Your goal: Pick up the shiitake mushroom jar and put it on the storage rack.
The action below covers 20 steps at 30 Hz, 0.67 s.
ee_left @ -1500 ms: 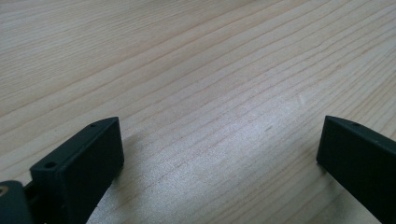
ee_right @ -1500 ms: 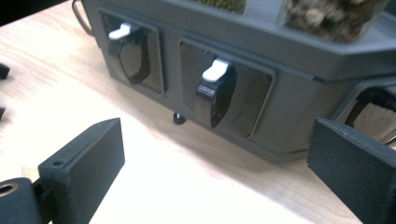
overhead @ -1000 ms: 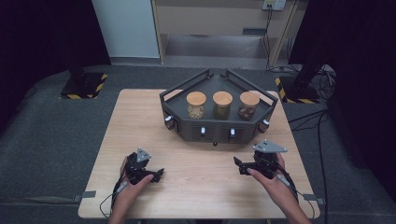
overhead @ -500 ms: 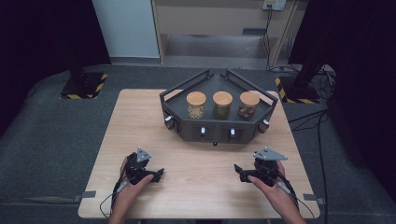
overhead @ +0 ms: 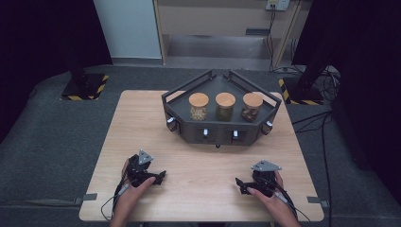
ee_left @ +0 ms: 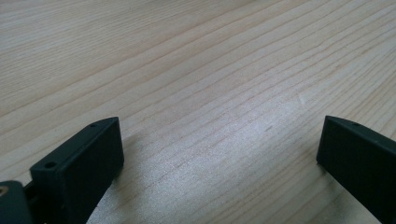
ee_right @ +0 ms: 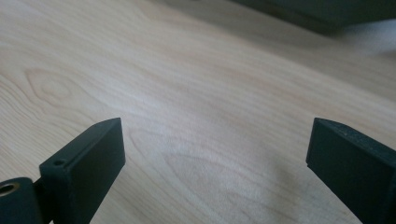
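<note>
A dark angular rack (overhead: pixel 217 127) stands at the far middle of the wooden table (overhead: pixel 203 161). On it stand three glass jars with cork lids: one with pale contents (overhead: pixel 198 106), one with green contents (overhead: pixel 225 106), one with dark contents (overhead: pixel 251 107). My left gripper (overhead: pixel 160 176) rests low on the table near the front left, open, with bare wood between its jaws (ee_left: pixel 219 140). My right gripper (overhead: pixel 240 184) sits near the front right, close to the tabletop, open, with nothing between its jaws (ee_right: pixel 215 149).
The rack's front face carries small knobs (overhead: pixel 206 133) and its edge shows dark at the top of the right gripper view (ee_right: pixel 327 14). Cables (overhead: pixel 113 203) trail from both grippers over the front edge. Dark stands with striped bases (overhead: pixel 85 87) flank the table on the grey floor.
My right gripper has sunk toward the table and come nearer the front edge. The left gripper has stayed where it was.
</note>
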{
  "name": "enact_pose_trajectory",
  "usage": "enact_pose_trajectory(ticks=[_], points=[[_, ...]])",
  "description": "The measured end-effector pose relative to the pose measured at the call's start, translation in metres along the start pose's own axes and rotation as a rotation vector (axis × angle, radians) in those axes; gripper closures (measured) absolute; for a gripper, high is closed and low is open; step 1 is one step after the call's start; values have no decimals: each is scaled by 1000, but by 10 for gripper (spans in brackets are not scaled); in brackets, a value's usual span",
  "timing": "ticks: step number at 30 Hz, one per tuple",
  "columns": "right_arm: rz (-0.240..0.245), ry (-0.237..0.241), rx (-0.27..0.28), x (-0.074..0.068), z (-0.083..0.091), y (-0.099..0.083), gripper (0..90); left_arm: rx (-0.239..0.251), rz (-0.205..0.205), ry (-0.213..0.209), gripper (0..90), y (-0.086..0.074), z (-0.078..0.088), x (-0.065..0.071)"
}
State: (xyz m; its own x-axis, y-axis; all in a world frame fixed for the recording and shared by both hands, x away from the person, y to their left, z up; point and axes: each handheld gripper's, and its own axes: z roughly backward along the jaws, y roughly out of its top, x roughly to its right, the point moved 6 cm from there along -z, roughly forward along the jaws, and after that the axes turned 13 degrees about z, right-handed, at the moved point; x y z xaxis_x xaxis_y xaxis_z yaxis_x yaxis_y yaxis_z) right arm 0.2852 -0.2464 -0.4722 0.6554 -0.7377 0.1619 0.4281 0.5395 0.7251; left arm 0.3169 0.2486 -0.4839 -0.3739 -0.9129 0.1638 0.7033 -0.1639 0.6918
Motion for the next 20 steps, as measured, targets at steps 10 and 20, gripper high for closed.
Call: enact_pose_trajectory(ticks=[10, 20], points=[[1, 1, -26, -3, -9, -6, 39, 0, 0, 0, 0, 0, 0, 0], [2, 3, -29, -3, -9, -5, 32, 0, 0, 0, 0, 0, 0, 0]])
